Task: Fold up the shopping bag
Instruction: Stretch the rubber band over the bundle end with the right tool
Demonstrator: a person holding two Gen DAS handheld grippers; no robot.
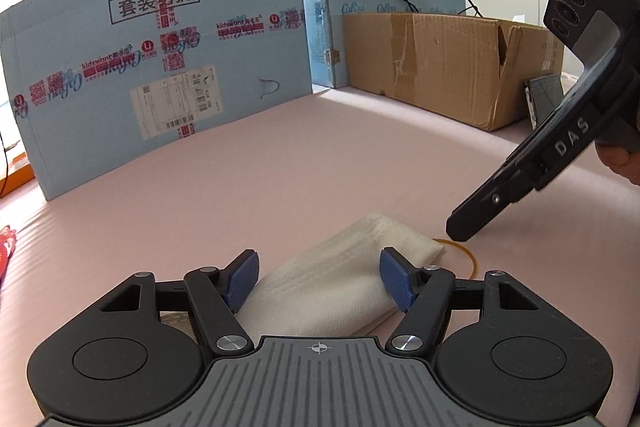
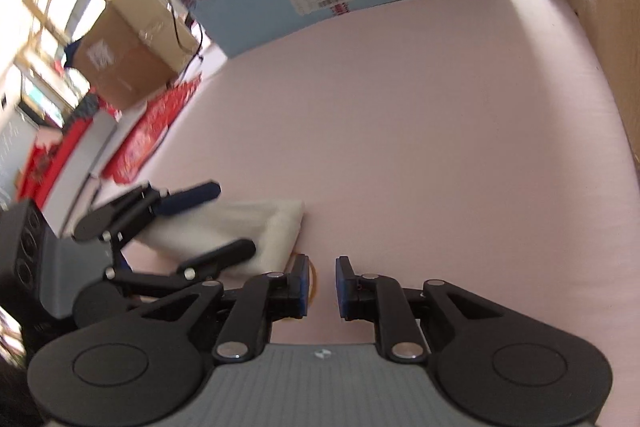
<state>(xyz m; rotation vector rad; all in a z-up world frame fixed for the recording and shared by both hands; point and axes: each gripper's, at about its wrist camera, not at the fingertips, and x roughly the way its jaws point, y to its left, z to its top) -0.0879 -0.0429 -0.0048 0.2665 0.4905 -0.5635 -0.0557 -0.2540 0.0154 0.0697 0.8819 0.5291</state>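
The folded white shopping bag (image 1: pixel 340 275) lies as a narrow bundle on the pink table (image 1: pixel 320 155). My left gripper (image 1: pixel 319 279) straddles its near part, with the blue pads (image 1: pixel 240 279) pressed against both of its sides. The right wrist view shows the same bag (image 2: pixel 276 227) between the left gripper's (image 2: pixel 236 219) two fingers. My right gripper (image 1: pixel 460 230) hovers just past the bag's far corner, tip pointing down at the table. Its pads (image 2: pixel 299 287) stand a narrow gap apart with nothing between them (image 2: pixel 322 287). A thin yellow rubber band (image 1: pixel 464 254) lies by that corner, beside the right gripper's left pad (image 2: pixel 314 281).
A large light-blue printed carton (image 1: pixel 160 67) stands at the back left and a torn brown cardboard box (image 1: pixel 440 67) at the back right, with a dark phone (image 1: pixel 544 95) leaning on it. Red packages (image 2: pixel 152 139) and another brown box (image 2: pixel 128 59) lie off the left edge.
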